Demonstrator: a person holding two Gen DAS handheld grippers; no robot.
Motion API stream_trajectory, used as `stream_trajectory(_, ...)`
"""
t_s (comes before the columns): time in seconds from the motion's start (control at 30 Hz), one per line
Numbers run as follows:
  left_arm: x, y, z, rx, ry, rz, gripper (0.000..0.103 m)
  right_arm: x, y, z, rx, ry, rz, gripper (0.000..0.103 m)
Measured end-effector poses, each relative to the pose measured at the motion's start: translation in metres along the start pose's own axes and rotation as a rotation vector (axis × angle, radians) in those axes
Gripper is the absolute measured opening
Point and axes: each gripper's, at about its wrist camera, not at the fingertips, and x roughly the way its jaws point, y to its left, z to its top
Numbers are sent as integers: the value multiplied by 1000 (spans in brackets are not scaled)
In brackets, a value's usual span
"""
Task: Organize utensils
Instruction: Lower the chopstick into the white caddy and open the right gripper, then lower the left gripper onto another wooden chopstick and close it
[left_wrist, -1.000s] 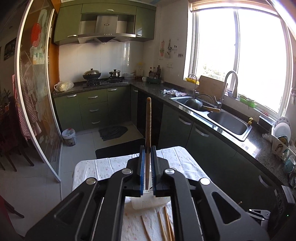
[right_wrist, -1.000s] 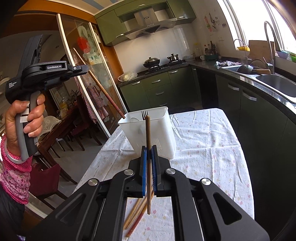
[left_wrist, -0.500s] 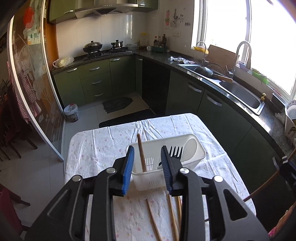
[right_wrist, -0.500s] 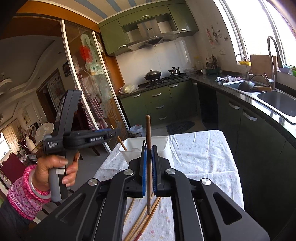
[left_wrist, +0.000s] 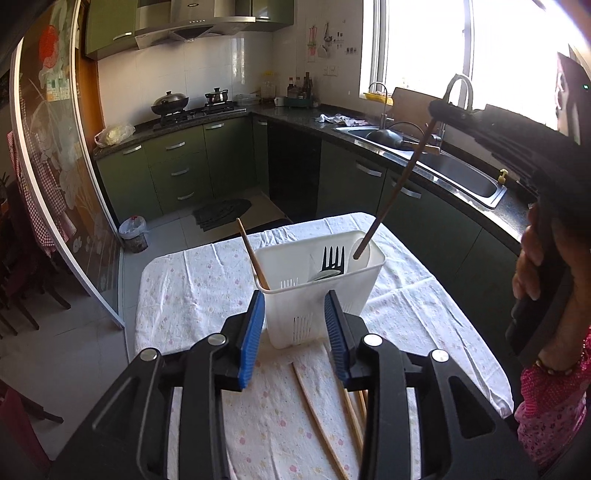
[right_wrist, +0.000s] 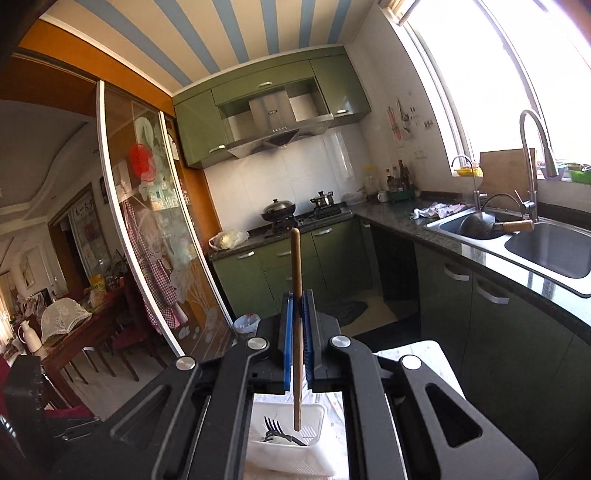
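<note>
While the right gripper (right_wrist: 296, 339) holds a chopstick (right_wrist: 296, 317) clamped between its pads, tip hanging over the caddy (left_wrist: 354, 291) near the table's (left_wrist: 192, 291) far edge, the left gripper (left_wrist: 294, 334) hovers, jaws apart and empty, above loose chopsticks (left_wrist: 343, 402) at the near edge. Step in hand: stowing the held stick. The next move likely calls for lowering it into the far compartment, then releasing.

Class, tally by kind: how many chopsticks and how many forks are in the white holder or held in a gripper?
Chopsticks: 2 (leaning chopstick in the holder, held chopstick in the right gripper)
Forks: 1 (black fork)
Total: 3
</note>
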Motion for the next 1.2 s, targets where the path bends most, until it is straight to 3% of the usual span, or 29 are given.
stream_trajectory(0.23, 9, -3, -14, -25, 56, -49, 32, 33, 1, -35, -74, 97, -28, 11)
stream_trajectory(0.33, 19, -2, -24, -55, 111, -75, 33, 17, 7, -44, -111, 50, -38, 25)
stream_trajectory(0.47, 42, -2, -47, -97, 216, -77, 33, -27, 10, -58, -151, -16, -34, 26)
stream_trajectory(0.57, 69, -3, -72, -129, 333, -81, 33, -54, 12, -74, -185, -4, -33, 27)
stream_trajectory(0.7, 106, -5, -101, -178, 465, -67, 33, -71, 7, -105, -207, 83, -35, 27)
stream_trajectory(0.8, 127, -7, -112, -199, 517, -50, 33, -73, 0, -133, -197, 171, -33, 27)
stream_trajectory(1.0, 148, -10, -120, -211, 533, 2, 33, -55, -16, -180, -182, 319, -41, 27)
stream_trajectory(1.2, 158, -17, -120, -206, 542, 7, 32, -14, -28, -219, -149, 486, -25, 27)
